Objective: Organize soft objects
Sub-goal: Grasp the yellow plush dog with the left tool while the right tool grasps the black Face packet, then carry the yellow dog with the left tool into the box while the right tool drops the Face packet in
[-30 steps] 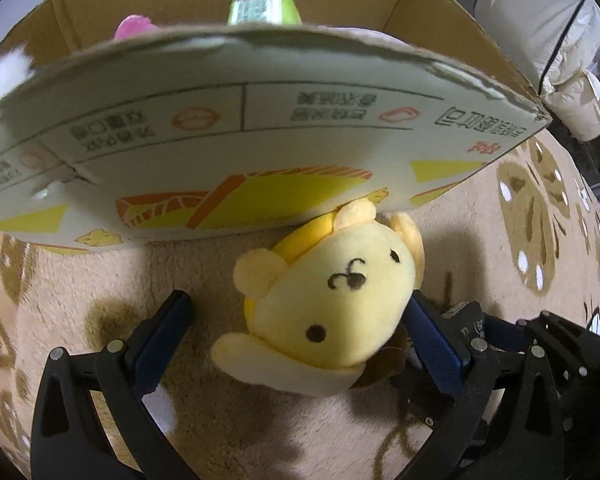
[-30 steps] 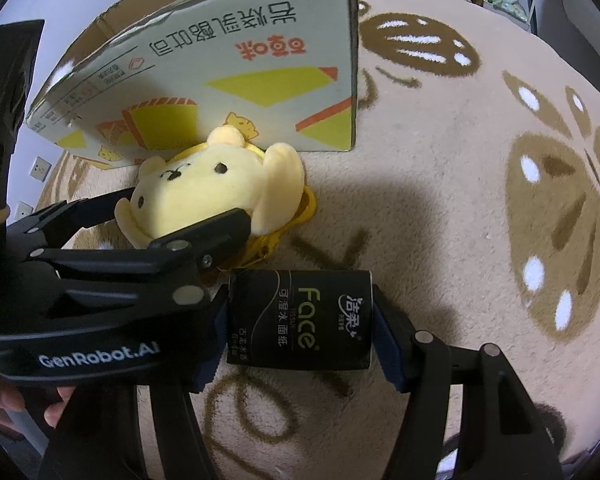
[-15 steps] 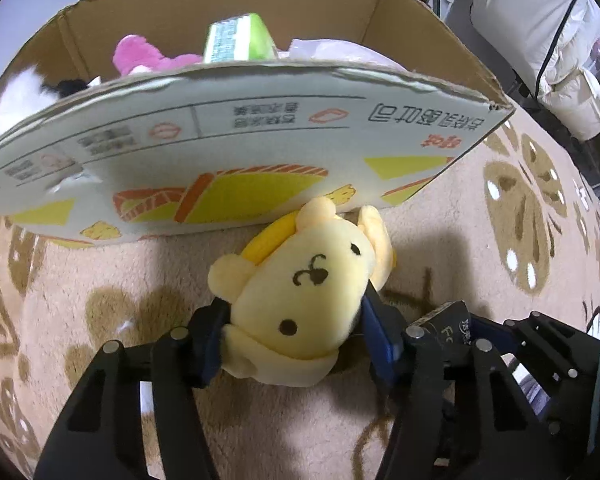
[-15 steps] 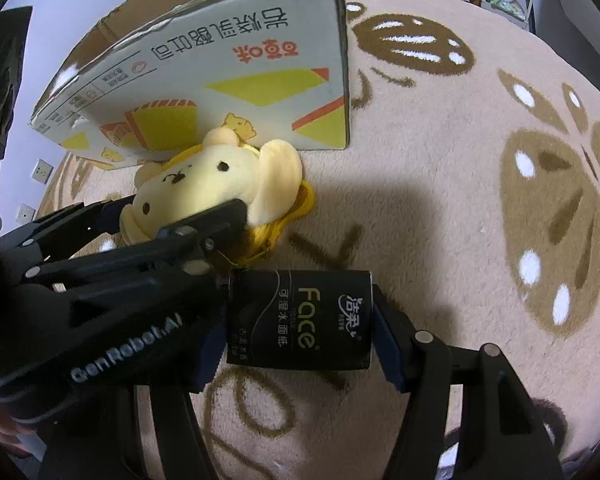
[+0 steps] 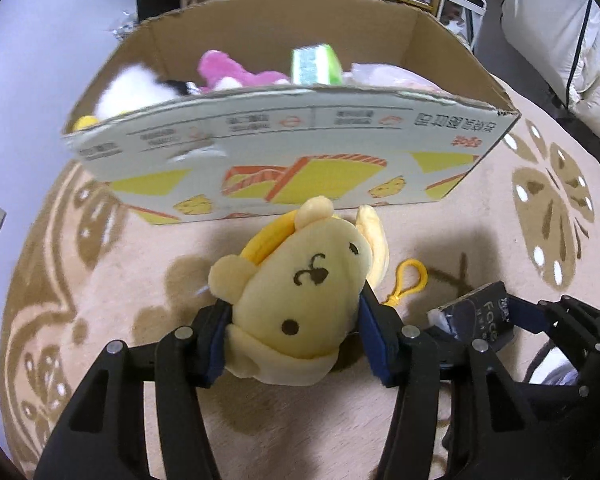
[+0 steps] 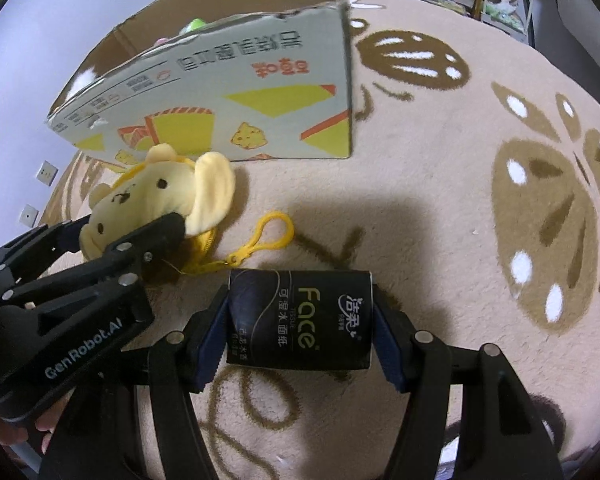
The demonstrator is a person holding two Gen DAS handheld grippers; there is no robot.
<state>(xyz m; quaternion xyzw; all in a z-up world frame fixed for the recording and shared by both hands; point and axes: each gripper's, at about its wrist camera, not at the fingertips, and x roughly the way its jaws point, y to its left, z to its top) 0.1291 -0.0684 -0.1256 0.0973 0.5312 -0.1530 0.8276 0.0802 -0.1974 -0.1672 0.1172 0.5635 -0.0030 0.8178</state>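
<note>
The left claw (image 5: 296,340) is closing, pads already pressed on the yellow plush dog (image 5: 300,300) between them, just short of the cardboard box (image 5: 292,152) ahead, while the right claw (image 6: 300,320) grips a black tissue pack (image 6: 300,320) over the carpet (image 6: 440,208).

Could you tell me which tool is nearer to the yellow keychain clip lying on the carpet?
Left, though narrowly. The left tool, closing on the yellow plush, has the clip just beside its finger. The right tool, gripping the black tissue pack, sits slightly beyond the clip's chain.
</note>
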